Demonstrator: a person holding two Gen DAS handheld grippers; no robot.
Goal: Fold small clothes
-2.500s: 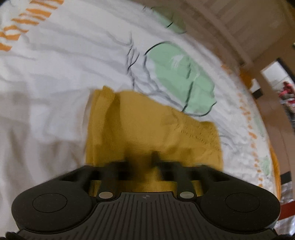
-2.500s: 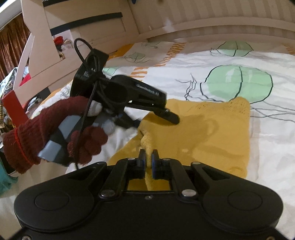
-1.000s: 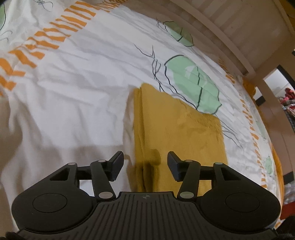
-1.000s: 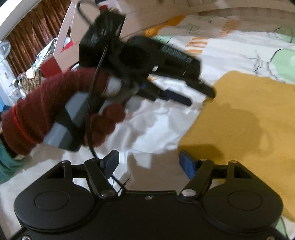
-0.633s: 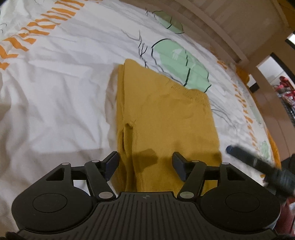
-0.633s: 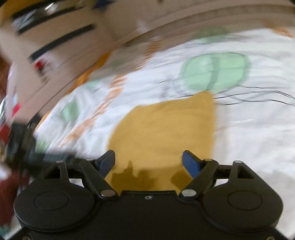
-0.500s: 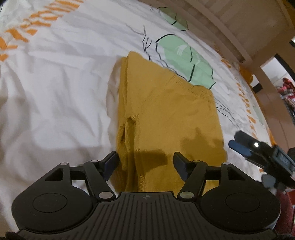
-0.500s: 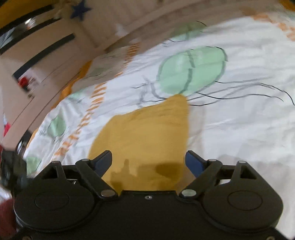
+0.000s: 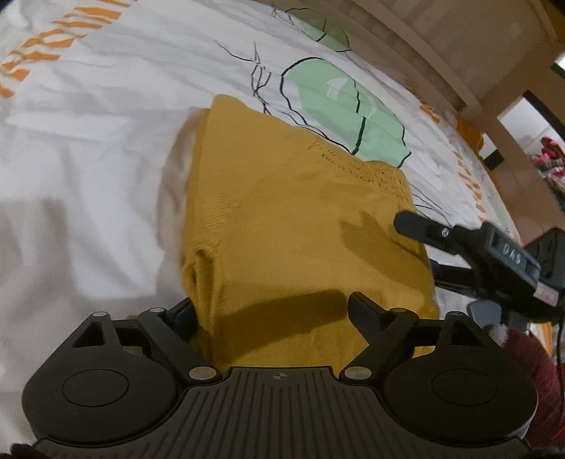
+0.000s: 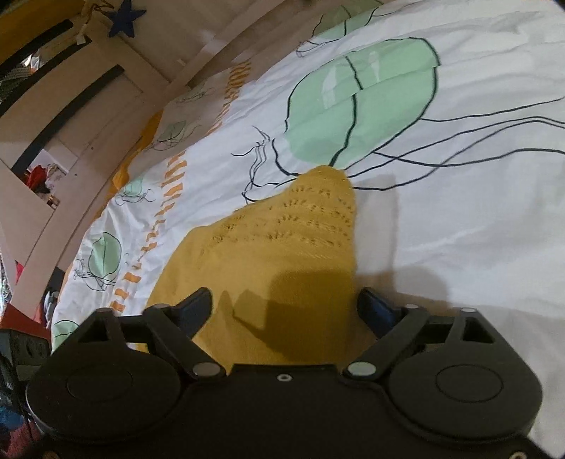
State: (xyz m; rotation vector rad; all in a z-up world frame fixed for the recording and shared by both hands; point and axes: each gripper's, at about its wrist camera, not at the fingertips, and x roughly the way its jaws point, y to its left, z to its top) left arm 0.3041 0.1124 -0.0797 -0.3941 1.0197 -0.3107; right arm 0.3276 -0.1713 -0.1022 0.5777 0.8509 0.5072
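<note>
A mustard-yellow knitted garment (image 9: 300, 226) lies folded in a flat rectangle on the white bedsheet (image 9: 88, 159). My left gripper (image 9: 273, 307) hovers low over its near edge; the jaws are opening, the cloth lies between them, and the pads do not press on it. My right gripper (image 9: 418, 247) reaches in from the right at the garment's right edge, held by a hand in a dark red glove (image 9: 522, 353). In the right wrist view the right gripper (image 10: 286, 300) straddles the garment (image 10: 275, 240), its jaws also opening wide and gripping nothing.
The sheet carries green jellyfish prints (image 10: 360, 102) and orange dashes (image 9: 63, 28). A pale wooden bed rail (image 9: 423, 46) runs along the far side. A doorway (image 9: 529, 134) opens at far right. Wooden cupboards (image 10: 70, 106) stand beyond the bed's left side.
Both grippers let go of the garment and opened wider. The right gripper swung across to the garment's right edge. The left gripper sank closer to the near edge.
</note>
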